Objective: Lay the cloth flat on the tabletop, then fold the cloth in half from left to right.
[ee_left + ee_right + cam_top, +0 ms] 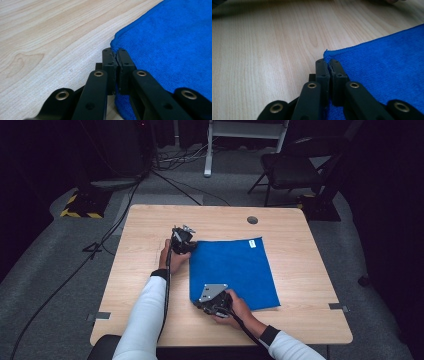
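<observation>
At the near edge of the wooden table, our right gripper pinches the near-left corner of the blue cloth, jaws closed on the hem. Farther off, our left gripper clamps the far-left corner the same way. The cloth lies flat across the table's middle, a small white tag at its far edge. We judge either thin bite could slip if the hands lift unevenly, dropping a corner or skewing a fold. How much fabric sits between the pads stays hidden. Beyond, a chair and the floor cables dissolve into darkness.
</observation>
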Demonstrator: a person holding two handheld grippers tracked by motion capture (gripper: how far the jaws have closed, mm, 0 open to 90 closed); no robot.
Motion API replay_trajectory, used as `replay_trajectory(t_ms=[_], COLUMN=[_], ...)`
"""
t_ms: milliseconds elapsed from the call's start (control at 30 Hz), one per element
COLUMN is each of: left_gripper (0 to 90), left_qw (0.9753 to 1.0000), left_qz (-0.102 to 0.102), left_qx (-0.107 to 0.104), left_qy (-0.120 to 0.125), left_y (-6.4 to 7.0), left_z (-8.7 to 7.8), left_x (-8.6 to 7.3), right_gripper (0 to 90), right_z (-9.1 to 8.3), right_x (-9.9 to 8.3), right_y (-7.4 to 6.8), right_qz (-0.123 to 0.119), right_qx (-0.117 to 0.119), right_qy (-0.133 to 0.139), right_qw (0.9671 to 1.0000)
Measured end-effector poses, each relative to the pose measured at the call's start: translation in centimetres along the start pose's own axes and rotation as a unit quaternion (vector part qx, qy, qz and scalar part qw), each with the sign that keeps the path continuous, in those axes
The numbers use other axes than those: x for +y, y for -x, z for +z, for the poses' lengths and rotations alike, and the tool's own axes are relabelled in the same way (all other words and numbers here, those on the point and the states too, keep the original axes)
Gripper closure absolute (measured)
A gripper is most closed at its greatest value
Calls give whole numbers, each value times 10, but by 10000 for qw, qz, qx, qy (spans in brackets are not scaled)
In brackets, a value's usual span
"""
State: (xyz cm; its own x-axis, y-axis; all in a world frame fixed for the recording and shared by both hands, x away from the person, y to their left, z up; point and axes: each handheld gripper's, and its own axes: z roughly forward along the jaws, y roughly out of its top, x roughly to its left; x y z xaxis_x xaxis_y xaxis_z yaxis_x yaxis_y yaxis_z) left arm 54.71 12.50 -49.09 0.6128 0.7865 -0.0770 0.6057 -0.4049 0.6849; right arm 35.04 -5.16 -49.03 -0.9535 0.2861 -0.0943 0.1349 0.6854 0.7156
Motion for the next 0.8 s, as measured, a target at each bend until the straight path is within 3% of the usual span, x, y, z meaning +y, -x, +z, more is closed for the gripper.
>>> replay_trajectory(t_ms=[367, 700, 800], left_gripper=[870, 869, 869], left_qw=[10000, 9999, 9999], left_qz=[-15, -79, -16], left_qx=[54, -17, 30], left_qy=[-61, 107, 126], left_y=[-5, -9, -9], left_z=[-7, -14, -19], left_x=[-5, -3, -2], right_gripper=[872, 872, 871], right_z=[-3, -6, -8], right_x=[3, 6, 9], right_y=[0, 1, 1], right_qz=[-28, -56, -67], right_qx=[-37, -112, -139], right_qy=[62, 164, 218], right_qw=[10000, 9998, 9996])
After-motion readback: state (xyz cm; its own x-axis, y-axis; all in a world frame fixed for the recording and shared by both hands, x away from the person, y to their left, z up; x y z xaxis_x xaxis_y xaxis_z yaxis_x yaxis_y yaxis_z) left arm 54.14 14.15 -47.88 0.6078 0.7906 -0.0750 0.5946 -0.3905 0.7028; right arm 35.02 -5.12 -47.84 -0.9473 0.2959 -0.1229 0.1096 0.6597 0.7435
